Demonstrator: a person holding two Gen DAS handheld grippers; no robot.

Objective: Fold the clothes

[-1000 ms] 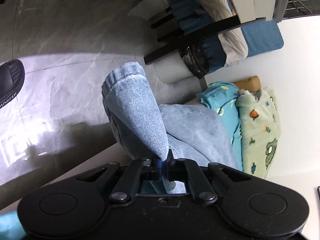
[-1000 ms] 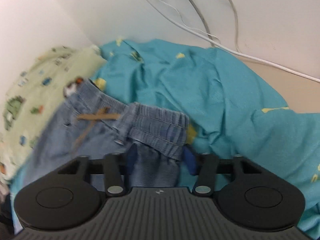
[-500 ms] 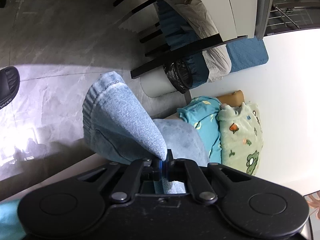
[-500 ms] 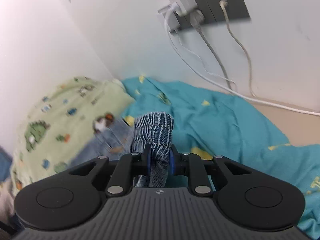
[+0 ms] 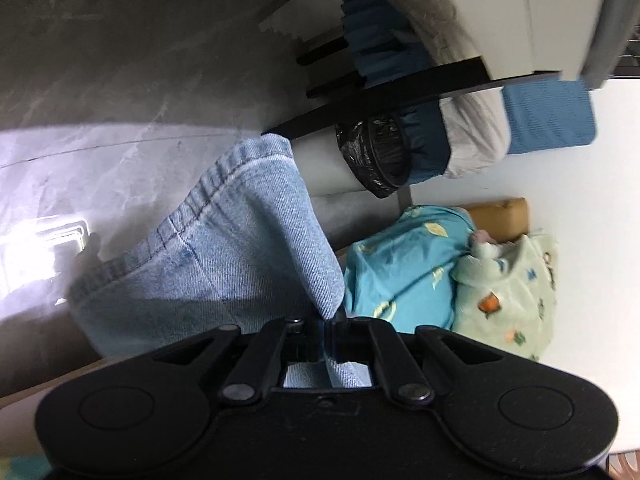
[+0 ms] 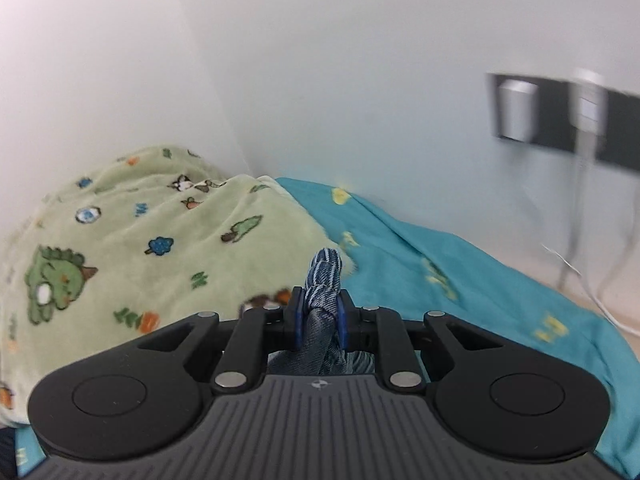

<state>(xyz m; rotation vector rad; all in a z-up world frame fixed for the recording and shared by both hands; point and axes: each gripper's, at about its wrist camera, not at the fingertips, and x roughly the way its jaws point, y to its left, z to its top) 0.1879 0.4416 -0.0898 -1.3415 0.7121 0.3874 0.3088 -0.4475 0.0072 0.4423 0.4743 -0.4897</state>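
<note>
Denim fills both views: a pair of light blue jeans (image 5: 224,264) is pinched at two places. The left gripper (image 5: 329,322) is clenched on a thin fold of a trouser leg, whose stitched hem (image 5: 188,216) fans up and to the left above the fingers, lifted clear of the grey floor (image 5: 100,100) seen behind it. The right gripper (image 6: 319,316) is clamped tight on a bunched, gathered part of the same jeans, a twisted knot of darker striped-looking denim (image 6: 324,276) poking up between its blue pads (image 6: 297,326).

Behind the held cloth lie a teal garment with yellow prints (image 6: 460,276) and, touching it on the left in the right wrist view, a pale green fleece with dinosaur and animal prints (image 6: 132,248); both sit against a white wall (image 6: 320,80). A dark socket plate with plugs and cables (image 6: 568,112) is on that wall, blurred. In the left wrist view a bin lined with a black bag (image 5: 376,156) stands beyond the hem.
</note>
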